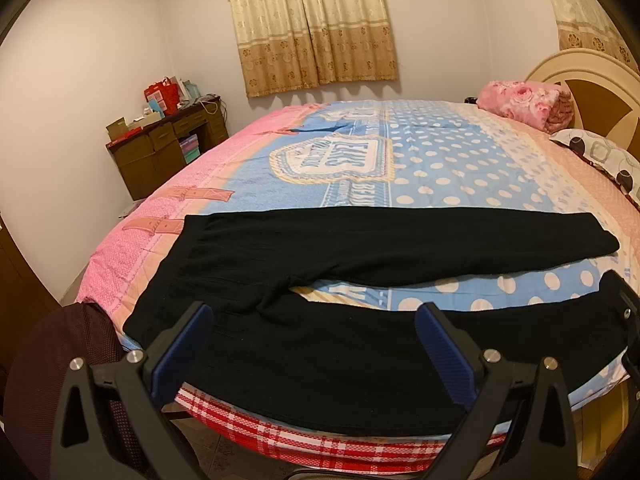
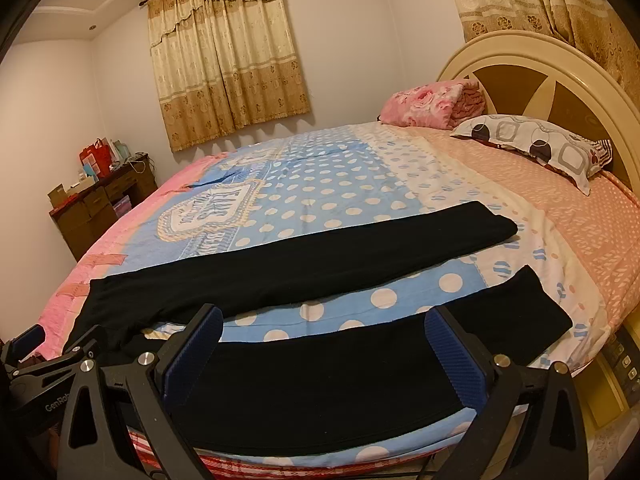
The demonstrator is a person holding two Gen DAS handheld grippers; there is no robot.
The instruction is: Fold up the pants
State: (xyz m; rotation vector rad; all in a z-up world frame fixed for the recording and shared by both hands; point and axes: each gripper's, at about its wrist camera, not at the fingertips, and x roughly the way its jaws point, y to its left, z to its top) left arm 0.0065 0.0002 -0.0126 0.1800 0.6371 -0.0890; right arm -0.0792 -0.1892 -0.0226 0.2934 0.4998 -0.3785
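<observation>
Each gripper, left gripper (image 1: 314, 344) and right gripper (image 2: 324, 348), hangs spread wide over black pants (image 1: 360, 248) lying splayed on the bed (image 1: 440, 160); pinching one layer could bunch the fold.

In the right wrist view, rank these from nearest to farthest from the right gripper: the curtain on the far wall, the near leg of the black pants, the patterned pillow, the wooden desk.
From the right gripper:
1. Near leg of the black pants, directly under the open fingers at the bed's front edge.
2. Patterned pillow, right, by the headboard.
3. Wooden desk, left, beyond the bed.
4. Curtain, far wall, centre-left.
</observation>
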